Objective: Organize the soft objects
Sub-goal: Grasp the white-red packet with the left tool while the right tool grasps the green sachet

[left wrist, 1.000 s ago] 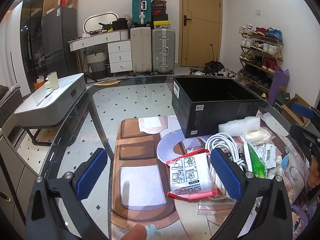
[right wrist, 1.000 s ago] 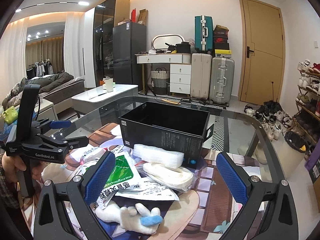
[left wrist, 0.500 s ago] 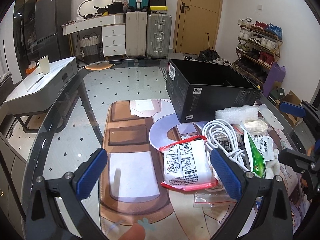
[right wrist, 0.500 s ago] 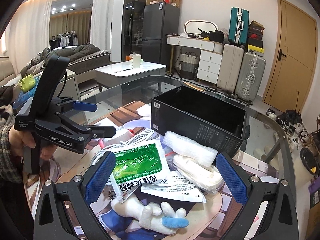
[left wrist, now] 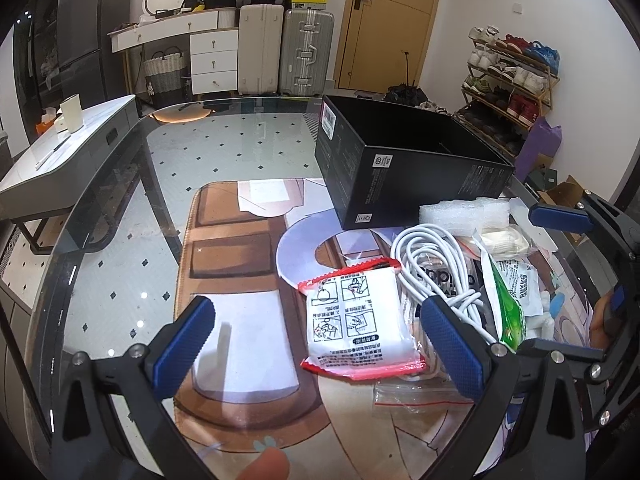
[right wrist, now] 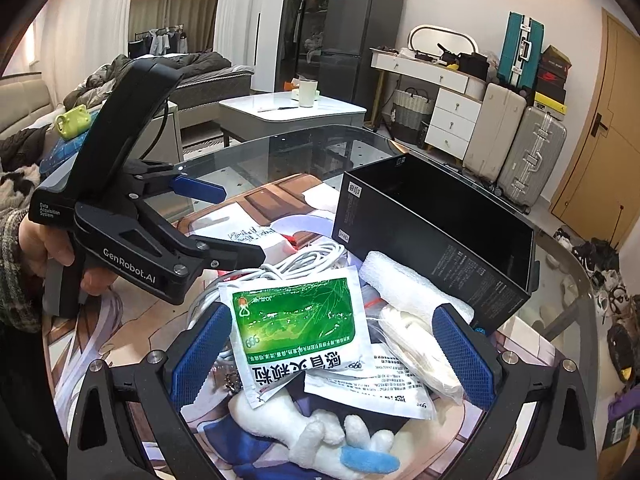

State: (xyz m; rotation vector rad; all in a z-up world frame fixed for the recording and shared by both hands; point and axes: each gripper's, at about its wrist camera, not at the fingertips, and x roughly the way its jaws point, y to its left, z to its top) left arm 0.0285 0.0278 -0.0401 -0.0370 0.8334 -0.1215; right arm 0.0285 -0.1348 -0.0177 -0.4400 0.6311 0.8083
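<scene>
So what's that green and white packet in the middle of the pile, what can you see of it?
The green and white packet is a flat, glossy sachet: a green panel with a leaf pattern above, a white band with large dark printed characters below. It lies tilted on top of the pile, over the white cable and another white printed packet, its lower corner on the white plush toy. It sits between the open right hand-held gripper's fingers, ungripped.
</scene>
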